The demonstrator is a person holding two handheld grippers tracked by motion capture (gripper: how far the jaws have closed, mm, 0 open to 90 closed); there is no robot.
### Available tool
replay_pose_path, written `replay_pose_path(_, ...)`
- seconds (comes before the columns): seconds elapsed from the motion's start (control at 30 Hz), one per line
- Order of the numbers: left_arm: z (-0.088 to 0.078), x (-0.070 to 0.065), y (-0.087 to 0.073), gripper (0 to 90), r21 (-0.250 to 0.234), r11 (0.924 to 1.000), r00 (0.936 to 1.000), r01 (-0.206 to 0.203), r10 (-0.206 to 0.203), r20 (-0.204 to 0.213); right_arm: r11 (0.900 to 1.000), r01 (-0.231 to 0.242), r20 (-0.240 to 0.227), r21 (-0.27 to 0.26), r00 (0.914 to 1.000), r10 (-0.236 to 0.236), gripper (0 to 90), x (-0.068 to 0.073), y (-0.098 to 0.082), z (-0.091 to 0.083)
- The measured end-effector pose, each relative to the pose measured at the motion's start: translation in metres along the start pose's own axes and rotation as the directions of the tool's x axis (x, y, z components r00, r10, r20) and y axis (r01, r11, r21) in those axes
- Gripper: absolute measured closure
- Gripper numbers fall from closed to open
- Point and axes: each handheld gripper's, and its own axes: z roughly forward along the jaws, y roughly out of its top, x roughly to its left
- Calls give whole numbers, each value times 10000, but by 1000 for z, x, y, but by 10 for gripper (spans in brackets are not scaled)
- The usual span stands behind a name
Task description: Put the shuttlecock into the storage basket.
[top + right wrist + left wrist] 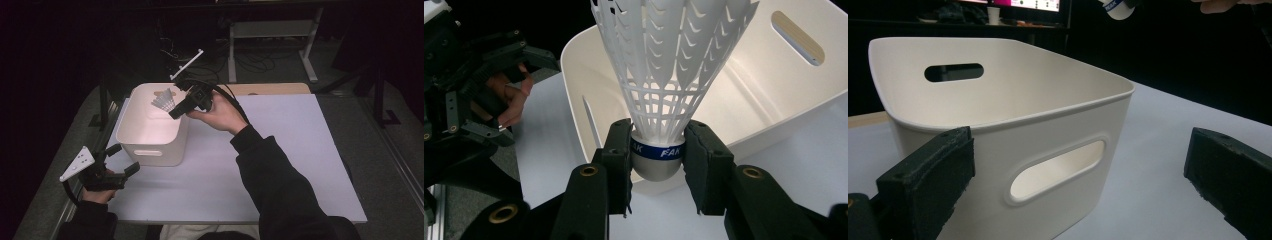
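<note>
**A:** What has your right claw got?

**B:** Its jaws are pressed on the rounded cork base of a white shuttlecock, one pad on each side of the blue band, skirt pointing away from you. In the high view you hold it above the far rim of the white bin, over the opening.

**A:** And your left claw?

**B:** Its jaws stand wide apart with nothing between them. It sits low at the near left corner of the worktop, facing the bin's near handle slot, just beside the wall; whether one pad touches it I cannot tell.
</note>
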Motion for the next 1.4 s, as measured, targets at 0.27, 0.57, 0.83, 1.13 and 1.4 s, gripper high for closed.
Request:
replay_pose_path(0.27,0,0,0,0,-11,10000,10000,10,-10,17,10000,28,-96,67,9999,-28,638,-2,2,11)
replay_pose_path(0.57,0,0,0,0,-31,10000,10000,28,-28,32,9998,11,-284,207,9996,-5,638,-5,4,27)
replay_pose_path(0.83,-1,0,0,0,-28,10000,10000,18,-18,38,9992,-61,-402,387,9992,76,638,-9,4,39)
replay_pose_path(1.13,-1,0,0,0,-53,10000,10000,31,-31,53,9977,32,-581,681,9983,7,637,-9,3,54)
replay_pose_path(1.4,0,0,0,0,-73,10000,10000,42,-42,64,9955,59,-616,946,9981,-1,637,-8,2,66)
